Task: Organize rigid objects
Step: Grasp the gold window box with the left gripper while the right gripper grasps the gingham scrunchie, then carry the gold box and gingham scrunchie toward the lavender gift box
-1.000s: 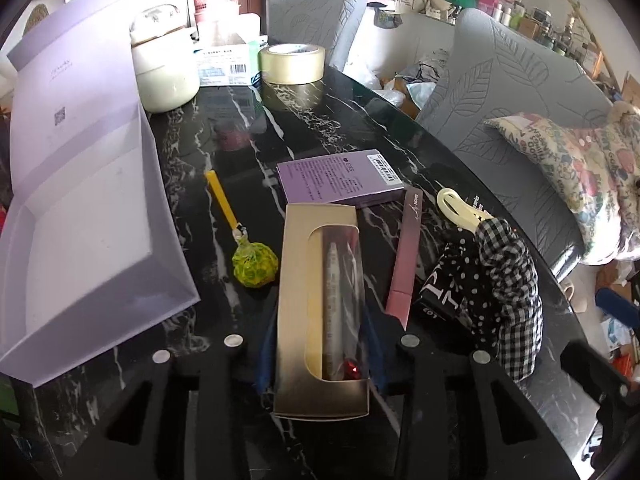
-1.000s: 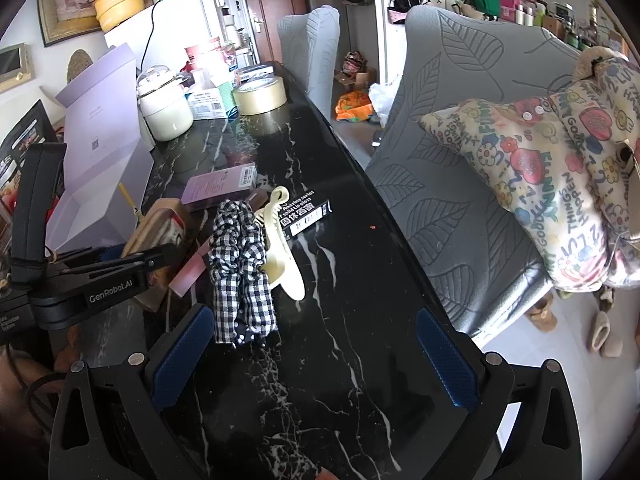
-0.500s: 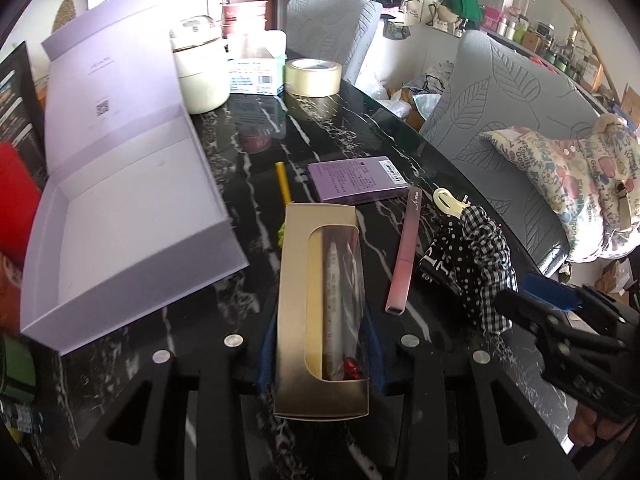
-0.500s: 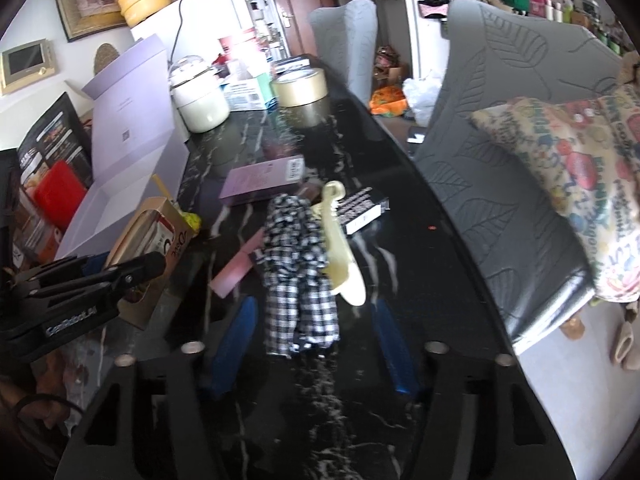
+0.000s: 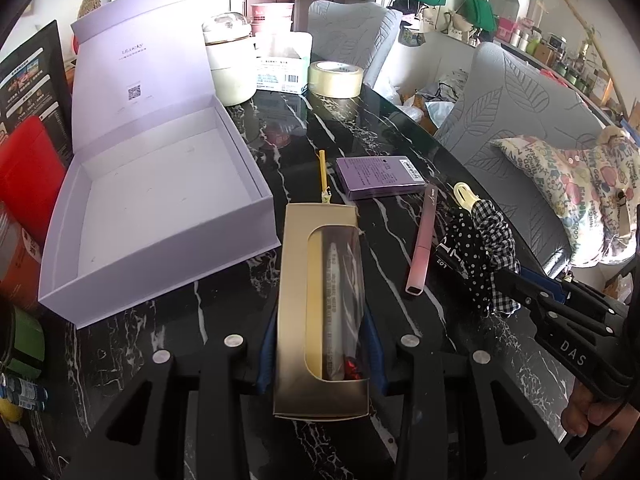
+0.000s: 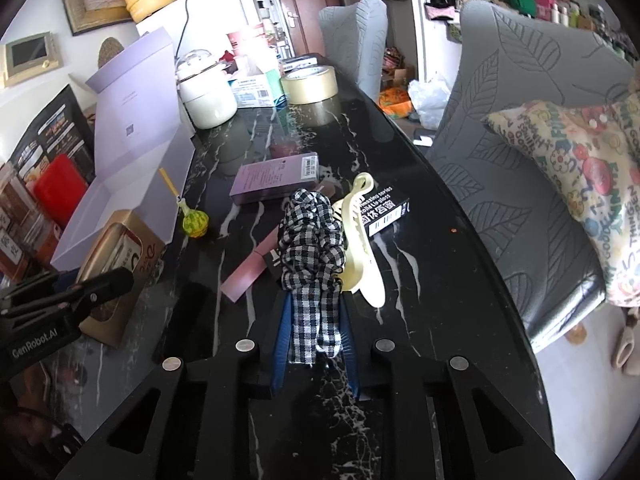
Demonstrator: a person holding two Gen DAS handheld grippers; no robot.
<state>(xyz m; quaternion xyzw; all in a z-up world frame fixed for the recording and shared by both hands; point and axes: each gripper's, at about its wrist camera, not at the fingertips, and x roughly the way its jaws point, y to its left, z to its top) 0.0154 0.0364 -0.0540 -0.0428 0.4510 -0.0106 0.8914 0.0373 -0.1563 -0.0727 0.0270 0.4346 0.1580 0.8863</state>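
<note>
My left gripper [image 5: 320, 356] is shut on a long gold box [image 5: 320, 304] with a clear window and holds it above the black marble table [image 5: 320, 128], right of the open lilac box [image 5: 160, 200]. My right gripper [image 6: 314, 340] is shut on the near end of a black-and-white checked scrunchie [image 6: 312, 240], which lies against a cream hair claw [image 6: 360, 240]. A pink tube [image 5: 422, 240], a purple flat box [image 5: 380, 178], a yellow-stick lollipop [image 6: 195, 222] and a black lip gloss box [image 6: 384, 210] lie on the table.
A white pot [image 5: 232, 68], a tissue box [image 5: 284, 68] and a tape roll [image 5: 335, 79] stand at the table's far end. Red and dark packages [image 5: 28, 176] line the left edge. Grey chairs [image 6: 520, 120] with a patterned cushion stand right.
My left gripper has lifted the gold box and drawn back toward the lilac box. My right gripper has moved in and closed on the checked scrunchie.
</note>
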